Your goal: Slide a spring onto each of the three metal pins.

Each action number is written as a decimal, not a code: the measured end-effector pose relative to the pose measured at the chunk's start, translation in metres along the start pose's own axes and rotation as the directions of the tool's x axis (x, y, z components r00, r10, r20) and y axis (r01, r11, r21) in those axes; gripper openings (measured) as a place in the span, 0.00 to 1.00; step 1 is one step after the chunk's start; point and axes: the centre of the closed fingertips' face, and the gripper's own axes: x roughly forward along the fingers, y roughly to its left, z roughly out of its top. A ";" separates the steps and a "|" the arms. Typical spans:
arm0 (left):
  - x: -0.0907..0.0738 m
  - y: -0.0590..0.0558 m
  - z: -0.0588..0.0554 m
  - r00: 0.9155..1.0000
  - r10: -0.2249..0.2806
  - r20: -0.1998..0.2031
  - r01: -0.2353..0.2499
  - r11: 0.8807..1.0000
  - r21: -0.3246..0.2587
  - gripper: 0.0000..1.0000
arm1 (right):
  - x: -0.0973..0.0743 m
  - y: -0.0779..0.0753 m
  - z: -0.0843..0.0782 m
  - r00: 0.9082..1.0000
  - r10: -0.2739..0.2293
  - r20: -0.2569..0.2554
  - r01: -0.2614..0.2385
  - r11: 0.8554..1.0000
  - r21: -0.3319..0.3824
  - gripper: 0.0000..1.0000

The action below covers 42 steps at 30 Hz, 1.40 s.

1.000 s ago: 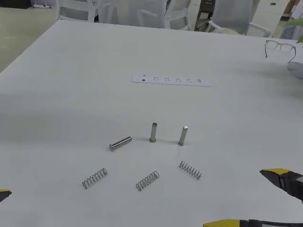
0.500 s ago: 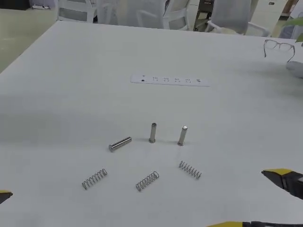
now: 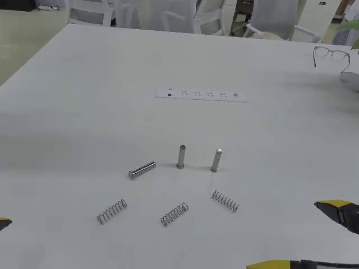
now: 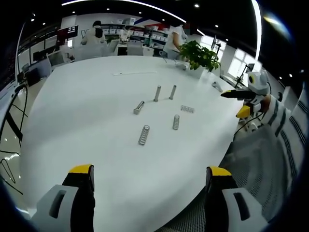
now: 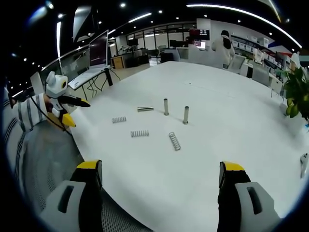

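**Left tongs [image 4: 150, 170] and right tongs [image 5: 160, 166] both spread, zero springs fitted**

Both hold nothing, jaws wide apart, hovering at the near edge of the tabletop [image 3: 84, 112], well apart from the parts. Progress: 0 of 3, nothing loaded yet.

All parts sit in the lower centre of the head view. The pins form a row above and the springs a row below, none touching.

- Middle pin [image 3: 181, 157] and right pin [image 3: 216, 160] stand upright, long axis vertical, free end up. They look ready to take a spring.
- Lying pin [image 3: 142, 169] is flat, axis running lower left to upper right. It probably needs standing up or holding first.
- Left spring [image 3: 112, 211] and middle spring [image 3: 174, 214] lie flat, axes lower left to upper right.
- Right spring [image 3: 225, 201] lies flat, axis upper left to lower right, just below the right pin.
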 end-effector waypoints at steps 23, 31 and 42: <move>0.025 0.021 0.032 1.000 -0.018 -0.002 0.018 0.997 0.074 0.92 | 0.000 -0.002 -0.004 1.000 -0.007 -0.019 0.007 1.000 0.011 1.00; 0.040 0.029 0.052 1.000 -0.021 0.013 0.019 0.995 0.098 0.92 | 0.001 -0.006 -0.007 0.999 -0.012 -0.030 0.013 1.000 0.020 1.00; 0.052 0.035 0.062 0.999 -0.036 -0.022 0.039 0.990 0.136 0.92 | -0.001 -0.011 -0.009 0.999 -0.020 -0.033 0.021 0.999 0.041 1.00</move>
